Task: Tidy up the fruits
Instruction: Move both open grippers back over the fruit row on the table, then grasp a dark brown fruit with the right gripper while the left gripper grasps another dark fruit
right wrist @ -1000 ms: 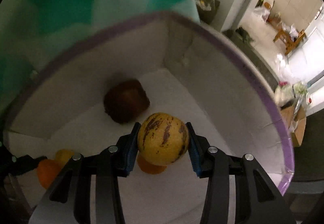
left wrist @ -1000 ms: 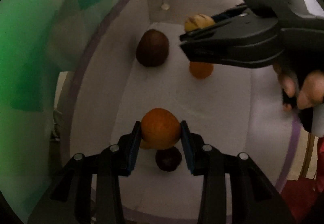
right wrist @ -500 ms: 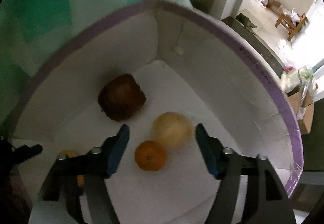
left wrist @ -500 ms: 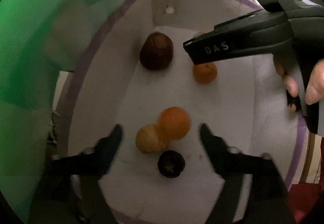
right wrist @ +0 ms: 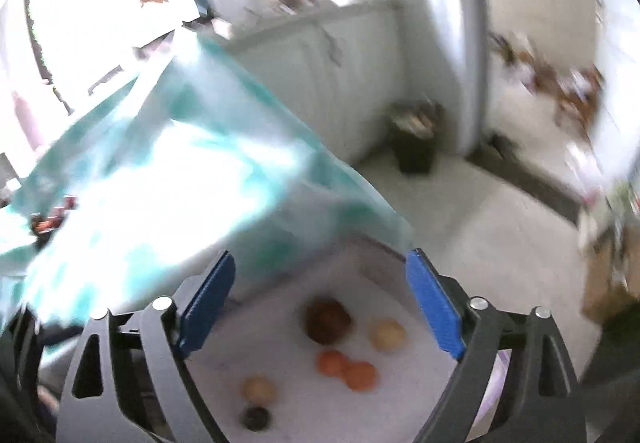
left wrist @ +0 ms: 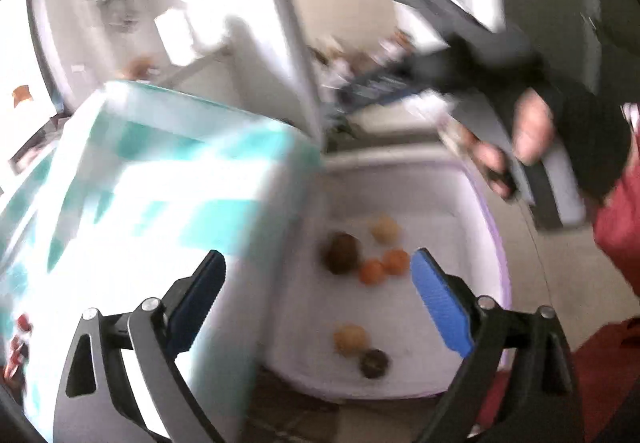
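A white box with a purple rim (left wrist: 496, 243) sits on the floor beside a table under a teal checked cloth (left wrist: 160, 171). Inside lie a dark brown fruit (left wrist: 341, 253), two oranges (left wrist: 384, 267), a pale yellow fruit (left wrist: 385, 229), a tan fruit (left wrist: 350, 339) and a small dark fruit (left wrist: 374, 363). The same fruits show in the right wrist view, with the brown fruit (right wrist: 327, 321) and the oranges (right wrist: 347, 369). My left gripper (left wrist: 316, 303) is open and empty, high above the box. My right gripper (right wrist: 320, 303) is open and empty too; it shows in the left wrist view (left wrist: 480, 55).
The teal cloth (right wrist: 160, 171) hangs over the table edge next to the box. A dark waste bin (right wrist: 416, 139) stands on the tiled floor by white cabinets (right wrist: 328, 55). A doorway with clutter lies at the far right (right wrist: 560, 83).
Both grippers opened and dropped their fruits, an orange and a striped yellow fruit, into the box. Both have since lifted well above the box and tilted up toward the room.
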A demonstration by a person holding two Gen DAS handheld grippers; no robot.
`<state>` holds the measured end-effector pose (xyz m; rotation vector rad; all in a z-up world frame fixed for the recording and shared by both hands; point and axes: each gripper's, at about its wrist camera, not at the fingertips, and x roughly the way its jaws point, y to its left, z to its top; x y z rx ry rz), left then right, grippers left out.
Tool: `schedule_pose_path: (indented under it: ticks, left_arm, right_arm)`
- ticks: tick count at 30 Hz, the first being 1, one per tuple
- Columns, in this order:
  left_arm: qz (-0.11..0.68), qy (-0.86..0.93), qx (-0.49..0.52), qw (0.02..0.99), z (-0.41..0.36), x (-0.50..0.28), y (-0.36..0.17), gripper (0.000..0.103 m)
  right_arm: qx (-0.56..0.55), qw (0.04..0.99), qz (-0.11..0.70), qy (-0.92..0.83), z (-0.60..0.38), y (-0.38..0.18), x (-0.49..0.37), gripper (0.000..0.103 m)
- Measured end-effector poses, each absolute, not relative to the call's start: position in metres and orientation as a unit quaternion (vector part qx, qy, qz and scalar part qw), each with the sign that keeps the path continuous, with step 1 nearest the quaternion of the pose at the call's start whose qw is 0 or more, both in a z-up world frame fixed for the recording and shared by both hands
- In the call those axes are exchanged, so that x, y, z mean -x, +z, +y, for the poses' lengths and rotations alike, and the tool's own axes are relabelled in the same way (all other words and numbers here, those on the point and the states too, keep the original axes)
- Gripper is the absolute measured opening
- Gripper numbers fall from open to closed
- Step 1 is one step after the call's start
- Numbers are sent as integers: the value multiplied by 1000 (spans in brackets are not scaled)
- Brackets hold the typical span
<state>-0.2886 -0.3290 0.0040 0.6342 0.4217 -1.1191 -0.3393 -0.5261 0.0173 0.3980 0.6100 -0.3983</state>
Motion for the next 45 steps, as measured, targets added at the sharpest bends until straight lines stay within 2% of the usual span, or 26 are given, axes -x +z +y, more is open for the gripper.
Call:
schedule_pose_path:
  ticks: [7,14,18,22,28,32,41,45]
  left_arm:
    - [224,-360,-135,896,-205,178,59,101]
    - [266,-159,16,951,-36,74,79,101]
    - [274,-61,63,958,47,38,86,101]
    - [288,-15,154,945,123,16,75,101]
    - [302,-5,254,919,160,15,59,101]
    - [288,13,241,927,153,25,62,101]
    - [302,9,237,923,147,19,53,101]
    - [309,7,219,926,138,18,50,101]
  right_arm:
    - [-100,965,238,-55,-407,76,296,87]
    - [-27,947,317,29,-296,59,198,87]
    - [-6,935,348,70,-240,45,151,87]
    - [17,923,372,98,-193,36,103,87]
    - [33,907,408,104,-135,19,15,85]
    - [58,901,419,95,-106,12,-37,83]
    - [78,893,436,81,-81,-2,-111,63]
    - [50,893,439,91,-87,-2,-121,47]
